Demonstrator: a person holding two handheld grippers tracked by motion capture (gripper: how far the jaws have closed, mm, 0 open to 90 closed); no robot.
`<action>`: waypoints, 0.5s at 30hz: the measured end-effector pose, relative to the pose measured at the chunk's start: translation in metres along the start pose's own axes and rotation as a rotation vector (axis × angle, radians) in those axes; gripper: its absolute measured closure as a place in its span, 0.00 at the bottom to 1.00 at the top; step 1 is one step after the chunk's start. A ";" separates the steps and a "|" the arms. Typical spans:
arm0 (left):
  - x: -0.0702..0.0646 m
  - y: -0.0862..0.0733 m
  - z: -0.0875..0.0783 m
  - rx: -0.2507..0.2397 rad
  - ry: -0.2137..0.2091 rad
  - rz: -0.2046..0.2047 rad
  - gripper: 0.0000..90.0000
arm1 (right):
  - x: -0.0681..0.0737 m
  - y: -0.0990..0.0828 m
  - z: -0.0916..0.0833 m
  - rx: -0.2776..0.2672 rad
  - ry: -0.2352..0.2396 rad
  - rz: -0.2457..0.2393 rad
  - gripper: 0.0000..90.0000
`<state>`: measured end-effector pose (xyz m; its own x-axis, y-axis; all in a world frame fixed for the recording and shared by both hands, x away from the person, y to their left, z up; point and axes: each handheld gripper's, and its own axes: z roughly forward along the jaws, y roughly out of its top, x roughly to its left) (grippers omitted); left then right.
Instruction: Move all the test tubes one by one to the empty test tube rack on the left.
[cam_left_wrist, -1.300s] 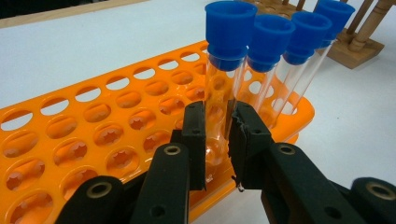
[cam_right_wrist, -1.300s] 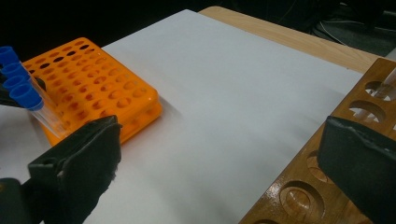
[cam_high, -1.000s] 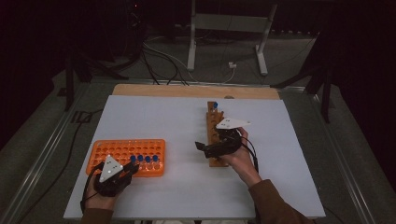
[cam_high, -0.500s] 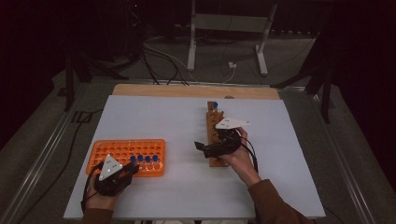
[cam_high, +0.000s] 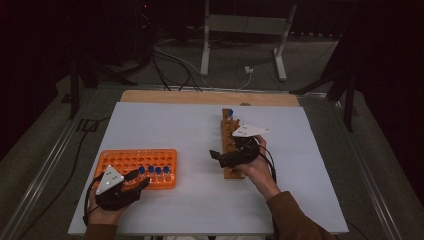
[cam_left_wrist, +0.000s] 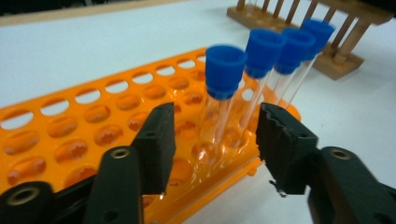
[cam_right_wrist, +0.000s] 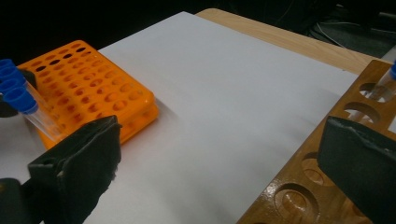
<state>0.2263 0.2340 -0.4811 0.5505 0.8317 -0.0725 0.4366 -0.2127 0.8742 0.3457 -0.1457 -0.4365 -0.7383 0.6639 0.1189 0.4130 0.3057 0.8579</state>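
White paper covers the table (cam_high: 190, 125), with no readable writing anywhere. My left gripper (cam_left_wrist: 212, 135) has just been opening; its jaws now stand apart around the nearest blue-capped tube (cam_left_wrist: 219, 98) in the orange rack (cam_left_wrist: 70, 140), pads not touching it. My right gripper (cam_right_wrist: 219, 158) gapes wide, empty, beside the wooden rack (cam_right_wrist: 299, 186). Both hands sit where they were.

rack (cam_high: 131, 161) orange | tube caps (cam_left_wrist: 225, 66) blue | wooden stand (cam_high: 229, 146) brown
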 end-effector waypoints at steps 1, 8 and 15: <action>0.000 0.000 -0.001 -0.009 0.003 0.001 0.50 | 0.000 0.000 0.000 0.000 -0.002 -0.001 0.00; 0.004 0.003 -0.008 -0.054 0.036 -0.035 0.26 | -0.001 0.006 0.000 -0.017 -0.011 0.010 0.00; 0.009 0.005 -0.012 -0.081 0.059 -0.063 0.11 | -0.003 0.015 0.002 -0.029 -0.029 0.010 0.00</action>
<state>0.2246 0.2466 -0.4713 0.4802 0.8712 -0.1020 0.4087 -0.1194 0.9048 0.3549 -0.1422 -0.4250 -0.7182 0.6866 0.1130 0.4039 0.2791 0.8712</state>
